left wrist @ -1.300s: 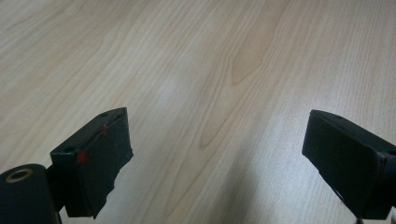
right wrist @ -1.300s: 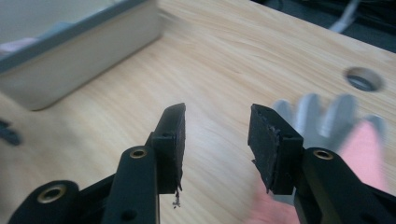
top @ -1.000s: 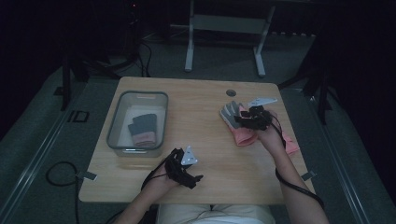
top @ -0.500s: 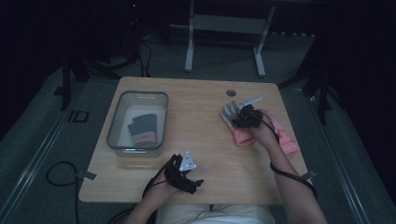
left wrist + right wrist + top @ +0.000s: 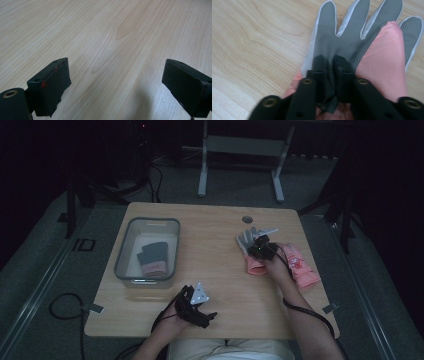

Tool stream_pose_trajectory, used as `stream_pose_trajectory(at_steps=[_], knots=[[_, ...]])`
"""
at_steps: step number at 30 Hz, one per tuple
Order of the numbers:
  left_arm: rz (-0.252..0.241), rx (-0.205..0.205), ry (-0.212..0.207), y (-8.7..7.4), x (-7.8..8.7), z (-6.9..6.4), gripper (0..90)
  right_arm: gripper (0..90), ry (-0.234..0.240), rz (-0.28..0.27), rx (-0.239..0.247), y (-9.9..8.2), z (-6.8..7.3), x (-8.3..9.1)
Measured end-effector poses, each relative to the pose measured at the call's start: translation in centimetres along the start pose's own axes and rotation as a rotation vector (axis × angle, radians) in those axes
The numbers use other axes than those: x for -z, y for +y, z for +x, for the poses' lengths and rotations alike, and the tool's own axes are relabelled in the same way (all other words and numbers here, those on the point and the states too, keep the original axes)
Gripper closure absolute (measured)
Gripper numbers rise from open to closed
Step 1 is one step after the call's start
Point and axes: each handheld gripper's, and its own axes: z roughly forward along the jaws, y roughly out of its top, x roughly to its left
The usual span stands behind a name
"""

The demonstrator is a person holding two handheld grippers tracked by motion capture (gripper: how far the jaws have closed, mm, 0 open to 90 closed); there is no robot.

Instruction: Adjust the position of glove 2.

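A grey-palmed glove with a pink cuff (image 5: 246, 241) (image 5: 347, 37) lies flat on the wooden table (image 5: 215, 235), right of centre. My right gripper (image 5: 256, 246) (image 5: 329, 65) is down on its palm. Its jaws have just been closing and now pinch a fold of the grey palm fabric between them. A pink thumb of the glove (image 5: 384, 57) lies across the palm beside the jaws. My left gripper (image 5: 207, 315) (image 5: 116, 85) rests low over bare wood near the front edge, open, nothing between its pads.
A second pink glove (image 5: 301, 266) lies just right of the held one. A clear plastic bin (image 5: 125, 251) stands at the left with a dark and pink glove (image 5: 152, 258) inside. A round cable hole (image 5: 247, 219) sits near the table's far edge.
My right gripper has come down and forward onto the grey-palmed glove and its jaws have shut on the palm fabric. The left gripper has stayed put.
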Motion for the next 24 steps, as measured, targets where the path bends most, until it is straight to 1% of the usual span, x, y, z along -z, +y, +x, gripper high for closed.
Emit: stream_pose_trajectory(at_steps=[2, 4, 6, 9, 11, 13, 17, 20, 22, 23, 24], knots=[[0.008, -0.001, -0.004, -0.1, 0.0, 0.1, 7.6, 87.9, 0.015, -0.027, -0.062, 0.0, -0.3, 0.4], [0.008, -0.006, -0.003, -0.2, 0.1, 0.1, 7.6, 88.2, 0.027, -0.059, -0.101, 0.0, -0.3, 1.1], [0.006, -0.006, -0.003, -0.2, 0.1, 0.2, 7.6, 88.4, 0.035, -0.090, -0.123, 0.0, -0.1, 2.0], [-0.004, -0.004, 0.003, -0.3, 0.2, 0.3, 7.6, 88.7, 0.020, -0.131, -0.137, 0.4, 0.7, 3.8], [-0.002, -0.006, 0.004, -0.3, 0.2, 0.4, 7.6, 88.7, 0.006, -0.154, -0.147, 0.8, 1.7, 5.2], [0.007, -0.007, 0.006, -0.4, 0.1, 0.4, 7.6, 88.8, -0.009, -0.172, -0.136, 1.1, 3.1, 6.5], [0.016, -0.016, 0.007, -0.5, 0.1, 0.4, 7.6, 88.8, -0.012, -0.218, -0.130, 1.7, 5.7, 8.8], [0.003, -0.011, 0.009, -0.5, 0.1, 0.5, 7.6, 88.8, 0.038, -0.266, -0.151, 1.7, 7.2, 10.5], [-0.006, -0.007, 0.007, -0.5, 0.1, 0.4, 7.6, 88.8, 0.041, -0.289, -0.149, 1.6, 8.3, 11.6], [-0.007, -0.012, 0.011, -0.5, 0.1, 0.4, 7.6, 88.8, 0.049, -0.301, -0.164, 1.5, 8.7, 12.2], [-0.005, -0.019, 0.011, -0.5, 0.0, 0.3, 7.6, 88.8, 0.048, -0.306, -0.159, 1.4, 9.3, 12.6]])
